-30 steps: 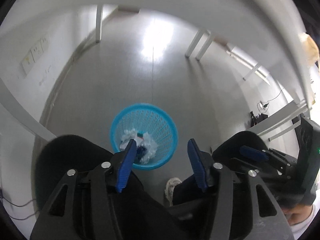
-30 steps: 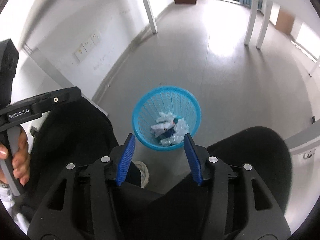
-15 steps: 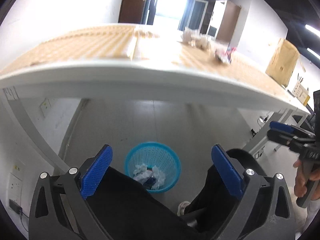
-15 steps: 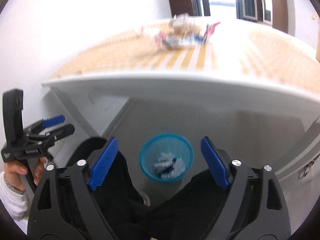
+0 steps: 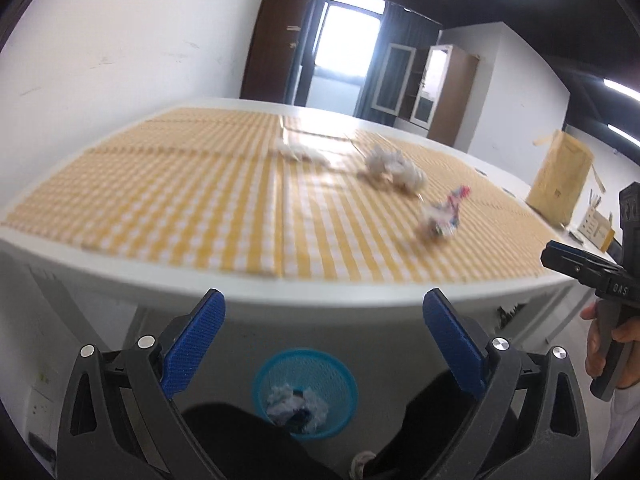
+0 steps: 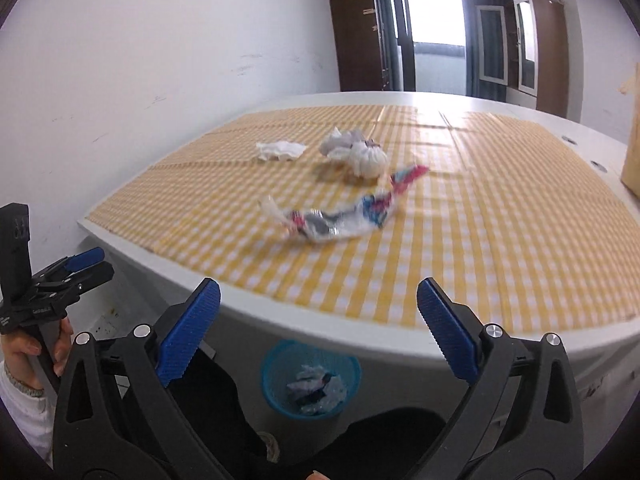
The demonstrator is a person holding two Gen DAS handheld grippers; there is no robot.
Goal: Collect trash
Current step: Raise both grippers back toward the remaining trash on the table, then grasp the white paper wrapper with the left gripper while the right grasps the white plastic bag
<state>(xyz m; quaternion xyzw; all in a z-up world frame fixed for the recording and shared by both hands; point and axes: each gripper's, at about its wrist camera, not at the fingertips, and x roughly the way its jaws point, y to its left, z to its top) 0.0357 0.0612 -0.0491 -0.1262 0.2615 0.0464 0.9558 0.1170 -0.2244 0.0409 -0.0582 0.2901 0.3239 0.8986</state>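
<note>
Right claw [image 6: 318,322] is opening, nothing between its blue pads [image 6: 188,332]. Past it, the surface [image 6: 280,320] with the yellow checked cloth [image 6: 500,220] carries a crumpled colourful wrapper [image 6: 340,216]; beyond that wrapper sit a white wad [image 6: 356,152] and a flat tissue [image 6: 280,150]. Below the surface edge, a blue basket [image 6: 276,392] holds scraps. Left claw [image 6: 86,266] shows at far left.
</note>
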